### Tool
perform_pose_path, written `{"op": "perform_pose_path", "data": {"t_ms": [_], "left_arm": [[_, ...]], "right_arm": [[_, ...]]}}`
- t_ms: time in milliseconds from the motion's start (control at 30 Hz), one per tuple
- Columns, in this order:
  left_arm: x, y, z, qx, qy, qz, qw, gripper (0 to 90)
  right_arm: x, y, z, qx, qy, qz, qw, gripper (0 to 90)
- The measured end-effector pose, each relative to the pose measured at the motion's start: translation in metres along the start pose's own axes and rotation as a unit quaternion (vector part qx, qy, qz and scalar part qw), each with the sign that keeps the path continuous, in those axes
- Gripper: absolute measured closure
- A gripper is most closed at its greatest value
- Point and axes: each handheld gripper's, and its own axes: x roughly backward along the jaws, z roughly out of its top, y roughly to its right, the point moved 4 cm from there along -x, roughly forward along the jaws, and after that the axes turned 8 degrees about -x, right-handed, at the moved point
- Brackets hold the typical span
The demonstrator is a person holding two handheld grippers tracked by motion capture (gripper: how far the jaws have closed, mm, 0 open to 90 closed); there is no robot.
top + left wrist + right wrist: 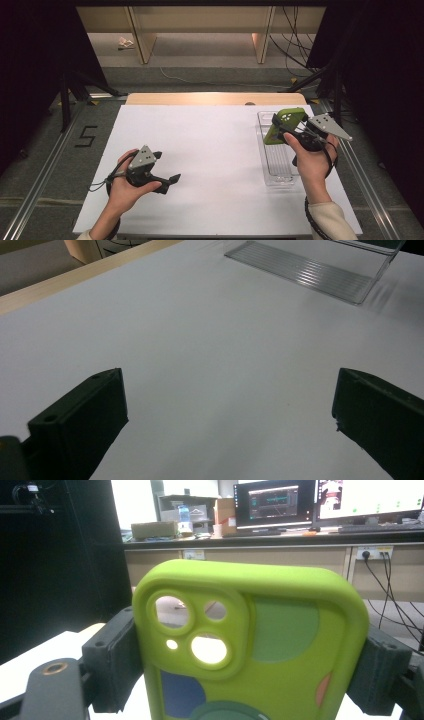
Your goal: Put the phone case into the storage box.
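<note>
— So why is the white table [210,150] left so bare around the left gripper [165,170]?
— Probably to keep it out of the way. It rests low on the sheet with its jaws spread wide and nothing between them; in the left gripper view the clear tray [310,271] lies well ahead of it, off toward the other hand.
— And the tray [277,160] itself?
— It sits directly under and just in front of the right gripper [286,127], which I'd judge is why that hand is raised above it.
— What is that gripper carrying?
— A green phone case [250,645], clamped by its two long edges, one jaw on each side, camera cut-outs up. Gripping the edges keeps it upright, which should suit slotting it down into the tray.
</note>
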Motion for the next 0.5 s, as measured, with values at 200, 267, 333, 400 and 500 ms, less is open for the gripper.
{"op": "perform_pose_path", "data": {"t_ms": [200, 267, 333, 400, 500], "left_arm": [[0.0002, -0.0001, 0.0001, 0.001, 0.001, 0.000, 1.0000, 0.9], [0.0003, -0.0003, 0.0000, 0.001, 0.001, 0.000, 1.0000, 0.9], [0.0002, -0.0005, -0.0003, 0.001, 0.001, 0.000, 1.0000, 0.9], [0.0001, -0.0006, -0.0004, 0.000, 0.000, 0.001, 1.0000, 0.9], [0.0003, -0.0009, -0.0005, 0.000, 0.001, 0.002, 1.0000, 0.9]], "right_arm": [[-0.0002, 0.0024, -0.0007, 0.001, -0.002, -0.005, 1.0000, 17.7], [-0.0003, 0.0036, -0.0008, 0.002, -0.001, -0.008, 1.0000, 17.7], [-0.0002, 0.0047, -0.0009, 0.004, -0.002, -0.010, 0.9999, 17.7], [-0.0004, 0.0057, -0.0013, 0.003, -0.003, -0.011, 0.9999, 17.7], [-0.0007, 0.0071, -0.0020, 0.003, -0.003, -0.013, 0.9999, 17.7]]}}
